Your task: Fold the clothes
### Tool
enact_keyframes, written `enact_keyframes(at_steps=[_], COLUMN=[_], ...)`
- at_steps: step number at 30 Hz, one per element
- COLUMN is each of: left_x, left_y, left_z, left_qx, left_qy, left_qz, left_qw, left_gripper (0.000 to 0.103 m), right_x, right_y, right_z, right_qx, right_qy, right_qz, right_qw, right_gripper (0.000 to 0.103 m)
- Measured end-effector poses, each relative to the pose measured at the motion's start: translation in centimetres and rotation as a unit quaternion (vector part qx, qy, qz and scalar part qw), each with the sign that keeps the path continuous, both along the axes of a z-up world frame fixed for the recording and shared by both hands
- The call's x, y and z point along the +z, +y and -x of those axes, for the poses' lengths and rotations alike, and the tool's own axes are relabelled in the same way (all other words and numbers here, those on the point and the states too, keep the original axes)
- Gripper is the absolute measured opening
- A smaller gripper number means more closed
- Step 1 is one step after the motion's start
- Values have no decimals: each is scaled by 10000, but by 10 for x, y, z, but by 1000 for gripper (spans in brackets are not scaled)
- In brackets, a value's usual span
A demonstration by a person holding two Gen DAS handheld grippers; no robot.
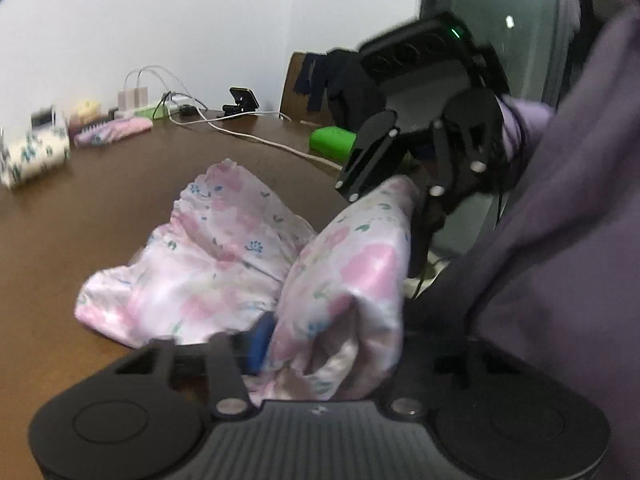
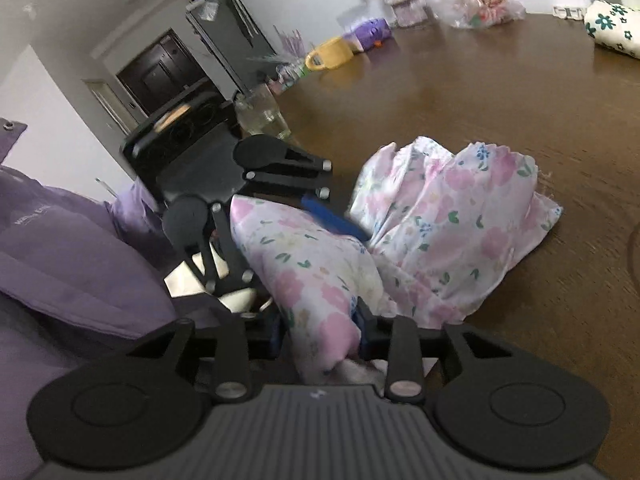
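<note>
A pink floral garment (image 1: 224, 256) lies bunched on the brown table (image 1: 100, 216). One edge of it is lifted and stretched between my two grippers. My left gripper (image 1: 320, 344) is shut on the near end of that edge; it also shows in the right wrist view (image 2: 288, 216) with a blue finger pad on the cloth. My right gripper (image 2: 320, 332) is shut on the other end of the edge; it also shows in the left wrist view (image 1: 404, 196). The rest of the garment (image 2: 452, 224) rests crumpled on the table (image 2: 500, 100).
A green case (image 1: 332, 142), white cables (image 1: 248, 136), a phone stand (image 1: 242, 102) and folded floral cloths (image 1: 32, 156) sit at the far table edge. A yellow mug (image 2: 330, 54), a glass (image 2: 264, 114) and bags (image 2: 480, 4) stand along the other side. My purple sleeve (image 1: 560, 220) is close.
</note>
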State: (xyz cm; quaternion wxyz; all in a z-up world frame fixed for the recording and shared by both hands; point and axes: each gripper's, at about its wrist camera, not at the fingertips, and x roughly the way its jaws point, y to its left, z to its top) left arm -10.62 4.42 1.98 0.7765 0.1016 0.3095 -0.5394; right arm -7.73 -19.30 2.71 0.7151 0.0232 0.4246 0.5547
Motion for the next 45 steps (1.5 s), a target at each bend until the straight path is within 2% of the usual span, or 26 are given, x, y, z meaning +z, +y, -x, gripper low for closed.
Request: enact_keyframes(at_steps=[2, 3, 5, 8, 9, 11, 13, 14, 15, 16, 17, 22, 23, 25, 29, 31, 34, 35, 36, 37, 39, 41, 43, 45], left_x=[1, 1, 1, 2, 2, 5, 2, 0, -3, -4, -4, 9, 11, 12, 9, 7, 6, 5, 4, 4, 7, 10, 12, 10], left_y=[8, 11, 19, 30, 34, 39, 39, 39, 41, 44, 47, 50, 48, 47, 52, 51, 44, 42, 40, 37, 33, 29, 22, 15], left_z=[-11, -16, -27, -43, -48, -57, -69, -75, -79, -79, -79, -66, -67, -68, -78, -86, -97, -100, -104, -107, -106, -105, -106, -109], left_qx=[45, 67, 112, 178, 200, 242, 645, 870, 1104, 1287, 1446, 1849, 1992, 2269, 2818, 3029, 3160, 3203, 3247, 3289, 3305, 3330, 3263, 3228], left_qy=[363, 544, 906, 1444, 1623, 1958, 2184, 2285, 2380, 2390, 2366, 1855, 1758, 1620, 1463, 1417, 1391, 1382, 1373, 1364, 1257, 1222, 1192, 1172], left_qz=[279, 418, 696, 1110, 1246, 1446, 1313, 1228, 1183, 1184, 1198, 1259, 1206, 1108, 974, 926, 695, 618, 541, 463, 365, 365, 359, 302], left_qw=[9989, 9976, 9934, 9831, 9786, 9696, 9648, 9618, 9577, 9551, 9533, 9568, 9565, 9539, 9433, 9379, 9359, 9351, 9343, 9333, 9347, 9343, 9371, 9387], left_gripper=[25, 24, 23, 22, 22, 23, 37, 54, 68, 72, 73, 74, 74, 74, 76, 76, 74, 63, 58, 57, 57, 57, 57, 57], right_x=[4, 6, 6, -4, -7, -12, -18, -23, -29, -35, -39, -46, -42, -35, -21, -23, -34, -37, -39, -36, -20, -5, 5, -3], right_y=[-8, -14, -25, -29, -28, -27, -28, -28, -29, -30, -31, -30, -27, -14, -3, -2, -6, -9, -14, -18, -20, -22, -20, -17], right_z=[3, 7, 14, 17, 17, 10, -7, -17, -27, -33, -38, -58, -62, -62, -69, -78, -93, -94, -93, -89, -74, -55, -41, -43], right_qx=[-148, -232, -284, -241, -315, -541, -771, -937, -1129, -1319, -1478, -2058, -2113, -2083, -2017, -2102, -2431, -2602, -2787, -2964, -3231, -3516, -3747, -3846], right_qy=[-268, -480, -836, -1092, -1171, -1070, -484, -79, 360, 654, 882, 1890, 1933, 1787, 1829, 2115, 2522, 2539, 2492, 2267, 1452, 586, -13, 61], right_qz=[-147, -269, -558, -893, -951, -1117, -1248, -1278, -1292, -1280, -1263, -1230, -1178, -1000, -866, -865, -955, -939, -896, -799, -627, -504, -375, -303], right_qw=[9994, 9982, 9945, 9897, 9881, 9865, 9880, 9873, 9845, 9808, 9770, 9523, 9508, 9564, 9583, 9506, 9318, 9268, 9232, 9243, 9331, 9330, 9264, 9226], right_gripper=[95, 103, 103, 102, 100, 84, 44, 29, 25, 22, 20, 20, 20, 20, 20, 20, 23, 29, 34, 42, 55, 81, 84, 84])
